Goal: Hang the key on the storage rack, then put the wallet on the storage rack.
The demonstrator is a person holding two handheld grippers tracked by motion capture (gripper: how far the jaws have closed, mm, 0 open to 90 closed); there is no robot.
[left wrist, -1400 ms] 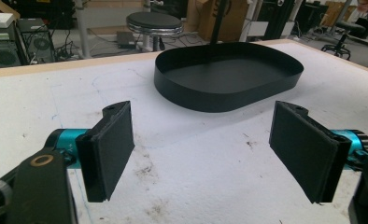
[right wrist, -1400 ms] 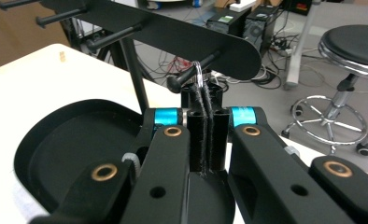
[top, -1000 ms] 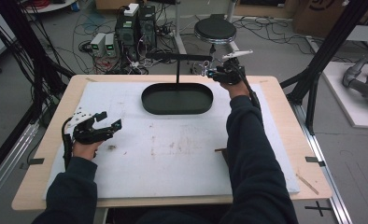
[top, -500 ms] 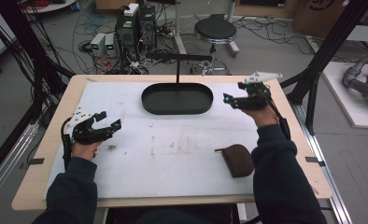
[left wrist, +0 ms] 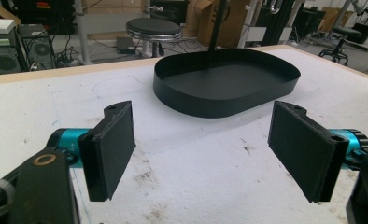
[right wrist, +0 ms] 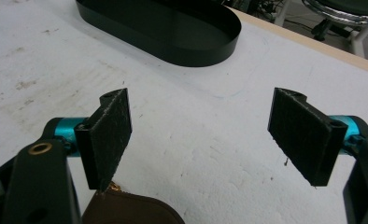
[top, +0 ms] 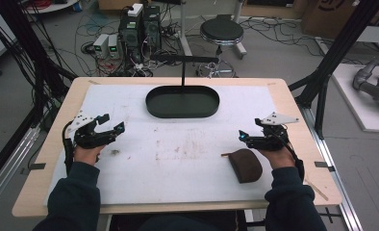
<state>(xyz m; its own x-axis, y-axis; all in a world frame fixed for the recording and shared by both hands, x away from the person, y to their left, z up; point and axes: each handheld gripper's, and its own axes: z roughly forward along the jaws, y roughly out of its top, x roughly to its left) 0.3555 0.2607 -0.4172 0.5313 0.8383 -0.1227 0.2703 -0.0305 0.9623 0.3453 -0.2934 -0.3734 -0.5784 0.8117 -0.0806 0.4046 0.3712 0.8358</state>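
Both tongs gape wide and hold nothing: left gripper point(top: 111, 126) hovers over the white mat point(top: 187, 159), right gripper point(top: 247, 138) just beside a brown pouch point(top: 246, 164) (leather, perhaps). The black tray point(top: 182, 101) lies empty.

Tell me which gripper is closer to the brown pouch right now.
Right. The right gripper hovers just above and beside the brown pouch, jaws open. The left gripper is far across the table on the other side, also open.
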